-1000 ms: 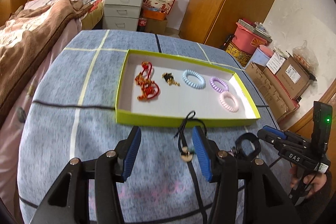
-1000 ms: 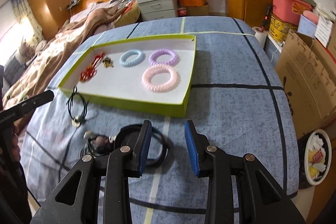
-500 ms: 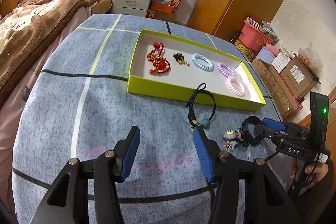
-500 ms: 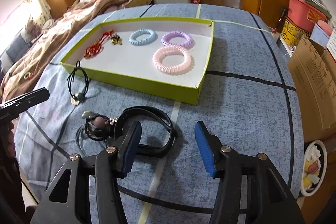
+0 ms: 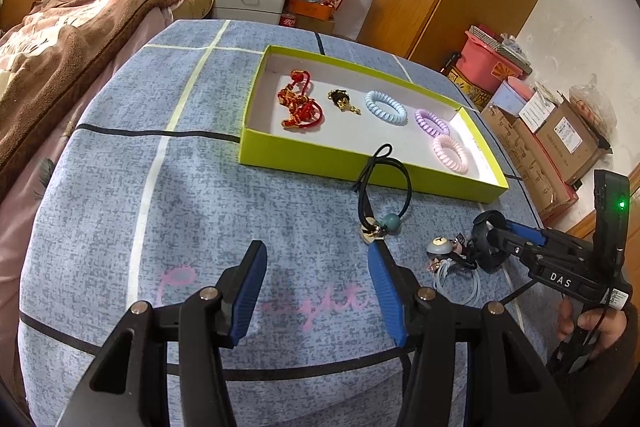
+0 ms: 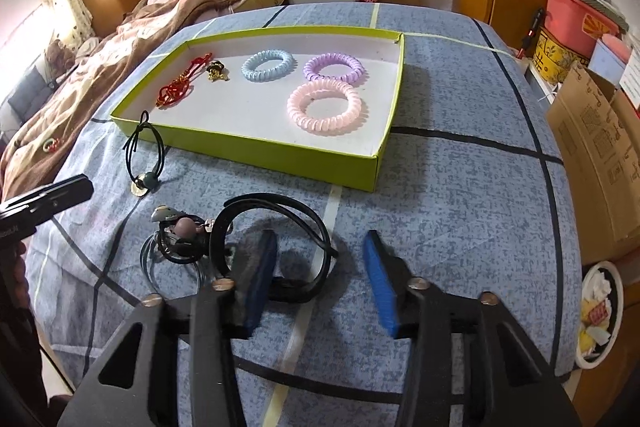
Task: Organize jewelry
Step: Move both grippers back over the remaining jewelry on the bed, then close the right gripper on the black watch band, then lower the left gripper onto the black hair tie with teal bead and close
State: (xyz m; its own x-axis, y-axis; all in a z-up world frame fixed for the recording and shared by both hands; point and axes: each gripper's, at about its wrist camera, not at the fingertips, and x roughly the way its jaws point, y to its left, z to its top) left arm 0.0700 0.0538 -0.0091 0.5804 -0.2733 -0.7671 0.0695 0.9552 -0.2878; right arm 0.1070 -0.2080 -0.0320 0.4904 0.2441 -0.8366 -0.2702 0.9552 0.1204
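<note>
Right wrist view: the blue checked bed (image 6: 460, 155) fills the frame, the green tray (image 6: 376, 169) at upper centre already holding three coil hair ties. Low and left of centre lies the black band (image 6: 280, 211), a light, springy, probably slippery loop, best pinched across its near arc. The right tongs (image 6: 318, 285), jaws apart and just closing, straddle that arc unpinched. The left tongs (image 5: 316, 291) gape empty.

"DAS" on the right tongs (image 5: 490, 247) (white letters, black body).
</note>
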